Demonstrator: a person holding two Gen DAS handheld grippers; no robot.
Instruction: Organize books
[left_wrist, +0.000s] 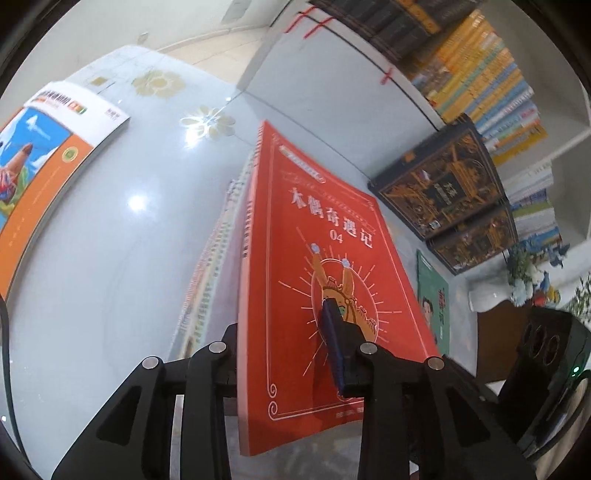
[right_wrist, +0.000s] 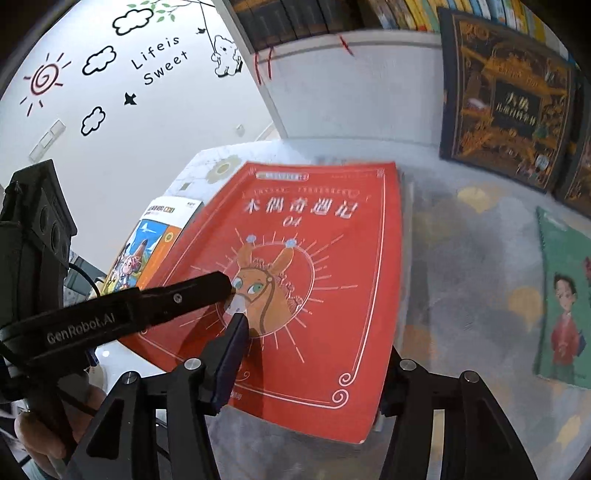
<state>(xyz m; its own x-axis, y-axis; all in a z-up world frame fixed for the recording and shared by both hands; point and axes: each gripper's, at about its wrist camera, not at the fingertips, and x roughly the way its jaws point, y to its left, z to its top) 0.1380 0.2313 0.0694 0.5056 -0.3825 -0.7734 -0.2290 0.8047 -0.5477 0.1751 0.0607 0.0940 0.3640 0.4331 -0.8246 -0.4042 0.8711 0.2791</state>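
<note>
Glossy grey surface (left_wrist: 110, 229) under everything, bookshelf (right_wrist: 354, 48) behind. Left tool (left_wrist: 284, 332) is clamped on the red book (left_wrist: 314, 236), one pad on the cover, the other finger hidden behind the spine side. Right tool (right_wrist: 314, 343) straddles the same red book (right_wrist: 303, 258), one blue pad on the donkey picture, its far finger tucked under the book's edge, so its grip is unclear. Red book sits tilted atop a stack, orange book (left_wrist: 33, 177) lying to its left.

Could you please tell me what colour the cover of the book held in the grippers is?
The book has a red cover with a brown donkey head, seen best in the right wrist view.
</note>
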